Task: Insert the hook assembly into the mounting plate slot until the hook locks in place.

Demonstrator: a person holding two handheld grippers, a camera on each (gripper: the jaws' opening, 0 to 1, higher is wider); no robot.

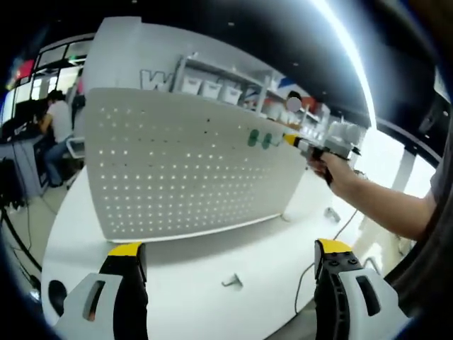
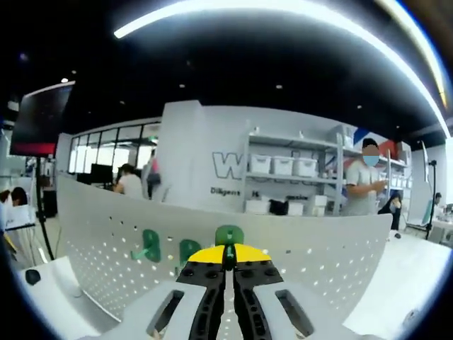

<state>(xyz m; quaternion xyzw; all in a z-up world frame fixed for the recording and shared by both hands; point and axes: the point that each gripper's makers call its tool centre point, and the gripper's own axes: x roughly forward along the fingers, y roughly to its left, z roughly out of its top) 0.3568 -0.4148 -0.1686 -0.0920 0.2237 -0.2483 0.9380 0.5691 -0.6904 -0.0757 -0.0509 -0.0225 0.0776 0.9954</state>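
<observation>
A white pegboard mounting plate stands upright on the white table. Two green hooks hang near its upper right. My left gripper is open, low over the table in front of the plate, holding nothing. A small metal hook lies on the table between its jaws. A person's hand holds my right gripper at the plate's upper right edge. In the right gripper view, the right gripper is shut on a green hook close to the plate. Two other green hooks sit to its left.
A cable runs off the table's near right edge, and a small object lies at the right. Shelves with white bins and several people stand behind the plate. A person sits at a desk far left.
</observation>
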